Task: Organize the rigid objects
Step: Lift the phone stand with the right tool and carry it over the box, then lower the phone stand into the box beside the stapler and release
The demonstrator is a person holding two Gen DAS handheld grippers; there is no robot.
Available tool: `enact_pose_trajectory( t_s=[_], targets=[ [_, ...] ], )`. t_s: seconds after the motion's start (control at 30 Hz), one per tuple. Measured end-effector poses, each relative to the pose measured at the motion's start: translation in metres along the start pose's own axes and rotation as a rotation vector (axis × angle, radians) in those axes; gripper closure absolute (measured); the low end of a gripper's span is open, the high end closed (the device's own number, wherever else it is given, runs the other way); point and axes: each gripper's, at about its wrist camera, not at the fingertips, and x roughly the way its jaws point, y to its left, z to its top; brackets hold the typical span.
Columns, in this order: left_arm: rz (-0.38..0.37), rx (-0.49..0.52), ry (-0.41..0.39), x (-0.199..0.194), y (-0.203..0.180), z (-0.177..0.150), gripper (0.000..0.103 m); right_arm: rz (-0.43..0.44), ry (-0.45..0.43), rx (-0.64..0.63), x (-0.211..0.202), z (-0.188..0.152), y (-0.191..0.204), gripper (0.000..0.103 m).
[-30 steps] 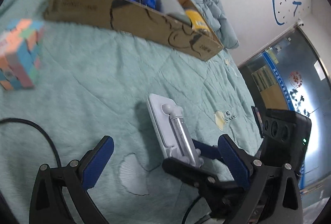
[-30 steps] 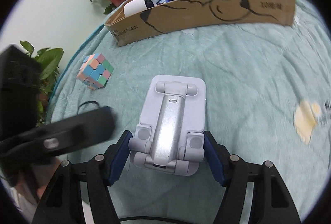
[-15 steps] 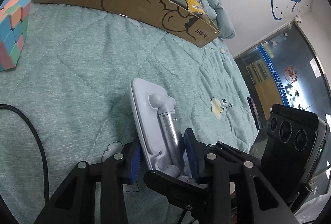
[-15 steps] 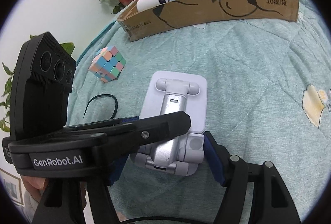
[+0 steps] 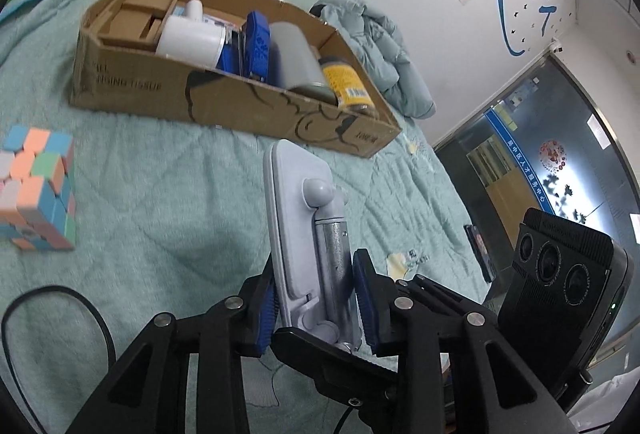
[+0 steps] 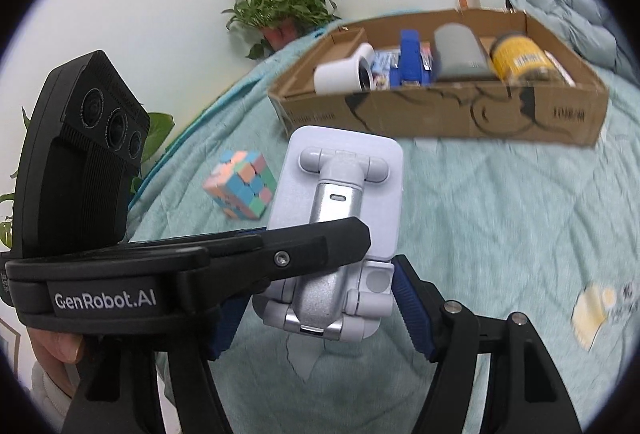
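Left gripper (image 5: 316, 308) jaws just closed, pads clamp the phone stand (image 5: 308, 234) edgewise. Right gripper (image 6: 316, 310) about half open, pads on the stand's hinge end. Stand is off the quilt (image 5: 160, 173), short of the cardboard box (image 5: 224, 105); cube (image 5: 36, 189) well left, open quilt between.

Between the held pale lavender folding phone stand (image 6: 340, 205) and the long brown cardboard box (image 5: 224, 109) lies an open stretch of quilted teal bedspread (image 5: 168, 193), wide enough for a hand-held gripper to pass. To the stand's left a pastel puzzle cube (image 6: 240, 183) sits on the bedspread, well apart from the box. The box's middle is crowded: a white roll (image 6: 340, 73), a blue stapler-like block (image 6: 412, 63), a grey cylinder (image 6: 460, 51) and a yellow-labelled jar (image 6: 520, 59) lie side by side. Its left end shows bare cardboard. A black cable (image 5: 60, 306) loops on the near bedspread.
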Motion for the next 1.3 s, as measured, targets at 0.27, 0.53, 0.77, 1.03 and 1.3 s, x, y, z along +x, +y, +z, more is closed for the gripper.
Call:
enact_pose_trajectory(
  t_s=[0.27,0.53,0.77,1.03,1.3],
  targets=[
    [0.02,0.034,-0.043,-0.014,-0.001,0.038,0.072,0.023,-0.033,-0.051,0.006,0.034,0.003,0.035],
    [0.068,0.057,-0.067,-0.008,0.0,0.123,0.073,0.071,-0.056,-0.035,0.023,0.097,-0.008,0.035],
    [0.14,0.017,-0.04,0.031,0.023,0.201,0.082,0.103,0.012,-0.026,0.059,0.16,-0.036,0.041],
    [0.193,-0.035,-0.006,0.066,0.046,0.227,0.082,0.07,0.041,-0.042,0.084,0.177,-0.048,0.056],
    [0.244,-0.047,-0.195,0.031,0.048,0.228,0.005,-0.004,0.03,0.001,0.081,0.166,-0.063,0.014]
  ],
)
